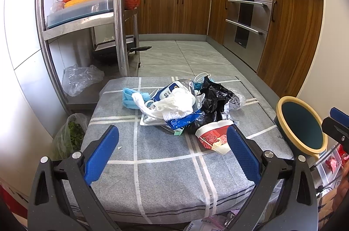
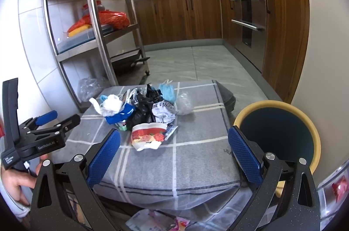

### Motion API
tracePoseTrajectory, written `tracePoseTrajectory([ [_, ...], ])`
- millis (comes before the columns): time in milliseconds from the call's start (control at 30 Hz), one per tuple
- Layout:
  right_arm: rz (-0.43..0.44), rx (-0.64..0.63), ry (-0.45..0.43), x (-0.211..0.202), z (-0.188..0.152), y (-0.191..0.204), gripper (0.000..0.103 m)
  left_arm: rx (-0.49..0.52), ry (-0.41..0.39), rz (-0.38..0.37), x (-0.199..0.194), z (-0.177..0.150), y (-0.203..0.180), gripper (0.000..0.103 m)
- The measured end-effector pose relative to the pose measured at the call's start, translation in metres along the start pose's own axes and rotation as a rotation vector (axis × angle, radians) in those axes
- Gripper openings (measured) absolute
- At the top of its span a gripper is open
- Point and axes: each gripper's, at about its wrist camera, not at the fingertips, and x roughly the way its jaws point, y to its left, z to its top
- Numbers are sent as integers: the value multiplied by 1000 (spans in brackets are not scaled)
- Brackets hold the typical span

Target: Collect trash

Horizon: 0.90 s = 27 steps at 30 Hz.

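Blue-padded fingers of the left gripper [image 1: 172, 150] and right gripper [image 2: 174, 152] hang spread wide and empty over the near edge of a grey checked cloth-covered table [image 1: 165, 178] in a kitchen. To the right, just beside the table, a round dark bin with a tan rim [image 2: 281, 135] waits with its mouth tilted toward the cameras. At the table's far half lies the trash, one tangled heap: a crumpled black plastic bag [image 1: 212, 100], a white plastic bag [image 1: 174, 105], a blue face mask [image 1: 130, 99], and nearest, a crushed red-and-white paper cup [image 2: 148, 135] on its side. Risk lies in the tangle: a pinch on one bag would likely drag its neighbours off the edge, and thin film could slip from the pads on the way to the bin.
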Motion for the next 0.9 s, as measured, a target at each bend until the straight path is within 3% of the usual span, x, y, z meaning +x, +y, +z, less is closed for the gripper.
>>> tracePoseTrajectory([
  [900, 1, 8, -1, -2, 0, -5, 98, -4, 1, 1, 1, 1, 0, 97],
])
